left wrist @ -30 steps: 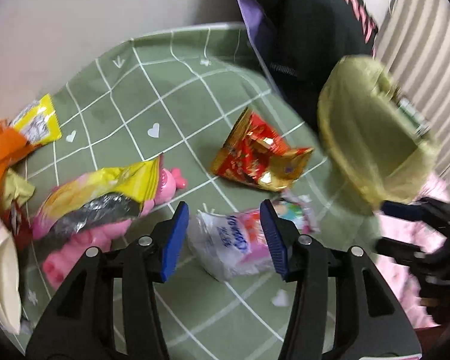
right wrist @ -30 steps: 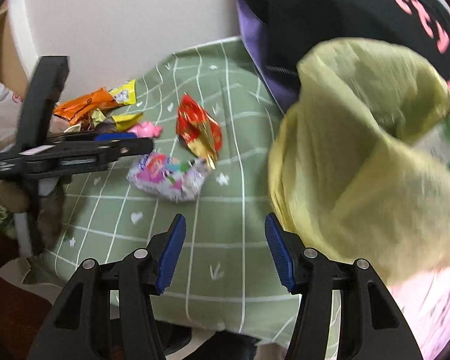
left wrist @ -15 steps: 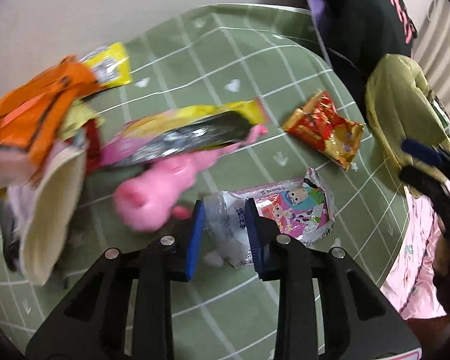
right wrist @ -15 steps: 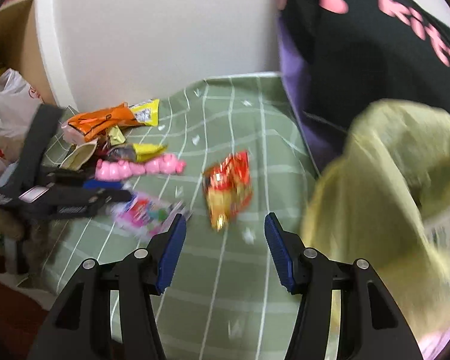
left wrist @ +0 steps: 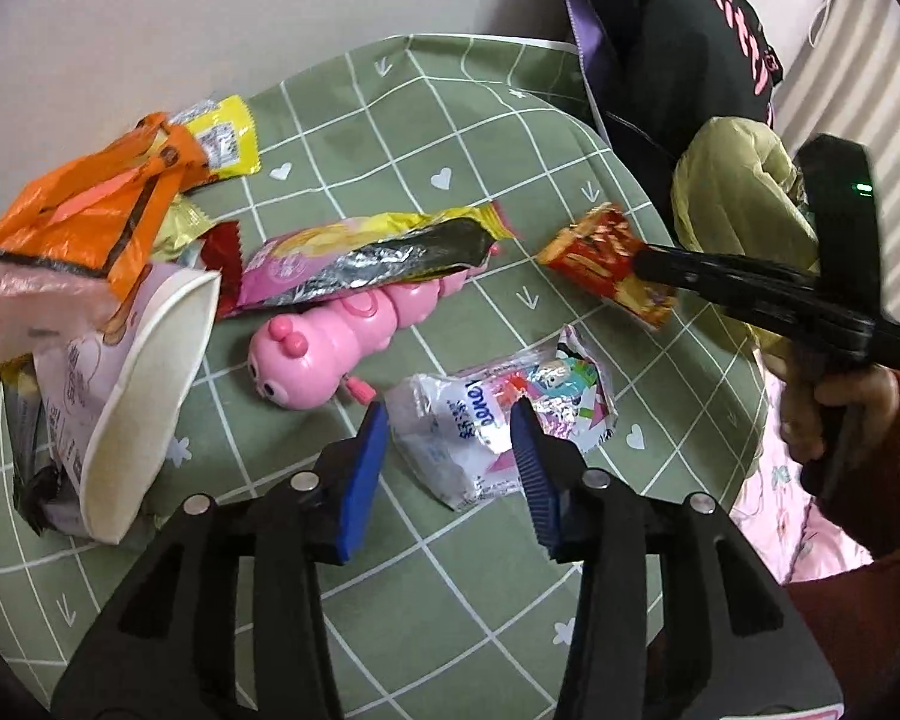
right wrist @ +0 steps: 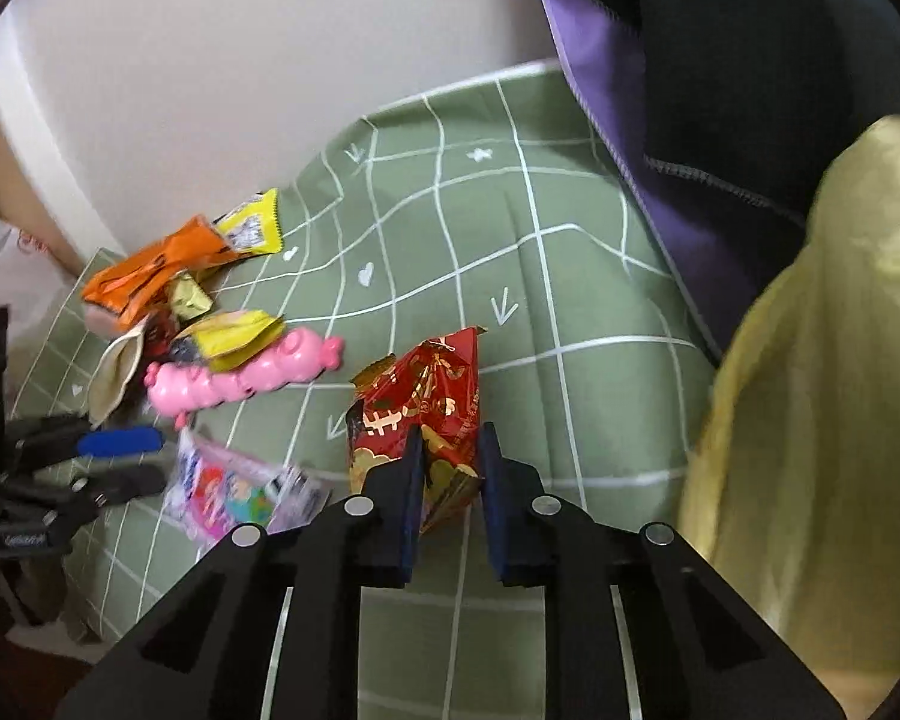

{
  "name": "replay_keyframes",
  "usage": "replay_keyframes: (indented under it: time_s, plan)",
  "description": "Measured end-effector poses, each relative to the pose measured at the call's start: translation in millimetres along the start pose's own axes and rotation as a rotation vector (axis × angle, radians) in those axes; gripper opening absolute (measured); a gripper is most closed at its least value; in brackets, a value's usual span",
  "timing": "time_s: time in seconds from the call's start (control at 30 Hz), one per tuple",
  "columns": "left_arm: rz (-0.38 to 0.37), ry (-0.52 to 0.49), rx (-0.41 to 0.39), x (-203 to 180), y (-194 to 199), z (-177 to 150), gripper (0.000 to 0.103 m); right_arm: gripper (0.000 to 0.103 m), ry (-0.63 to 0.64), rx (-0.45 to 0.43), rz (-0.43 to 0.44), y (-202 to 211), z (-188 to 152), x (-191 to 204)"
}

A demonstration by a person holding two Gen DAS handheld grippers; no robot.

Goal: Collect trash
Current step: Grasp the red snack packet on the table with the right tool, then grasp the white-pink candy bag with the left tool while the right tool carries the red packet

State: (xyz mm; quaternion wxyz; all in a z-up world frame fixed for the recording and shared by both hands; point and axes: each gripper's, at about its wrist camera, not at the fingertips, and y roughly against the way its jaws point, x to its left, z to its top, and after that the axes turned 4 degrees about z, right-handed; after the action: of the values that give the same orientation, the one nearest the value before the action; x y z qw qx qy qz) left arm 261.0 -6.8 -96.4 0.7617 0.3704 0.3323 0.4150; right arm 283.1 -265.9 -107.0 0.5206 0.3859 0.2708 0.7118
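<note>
Right wrist: right claw closing on red wrapper; left claw opening, straddling white wrapper.

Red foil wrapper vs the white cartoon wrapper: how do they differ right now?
The red foil wrapper is red and gold; the white cartoon wrapper is white with colourful figures. The right gripper is closing on the red one; the white one lies between the opening left gripper's pads, ungripped. Both are crumpled on the green cloth.
</note>
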Motion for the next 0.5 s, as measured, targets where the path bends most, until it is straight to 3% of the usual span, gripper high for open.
replay_keyframes:
  time_s: [0.1, 0.2, 0.3, 0.4, 0.5]
  plan:
    - [-0.024, -0.024, 0.032, -8, -13, 6, 0.042, 0.017, -0.010, -0.033, -0.024, 22, -8, 1]
    - [-0.124, -0.088, 0.094, -24, -17, 6, 0.042, 0.017, -0.029, -0.059, -0.043, 42, -14, -4]
    - [-0.195, -0.153, 0.059, -37, -3, 6, 0.042, 0.017, -0.022, -0.082, -0.071, 59, -18, -6]
    - [-0.125, -0.196, 0.022, -37, 1, 13, 0.046, 0.017, -0.026, -0.106, -0.079, 72, -21, -7]
    - [-0.039, -0.276, 0.051, -40, -17, 16, 0.046, 0.017, -0.029, -0.108, -0.077, 77, -25, -6]
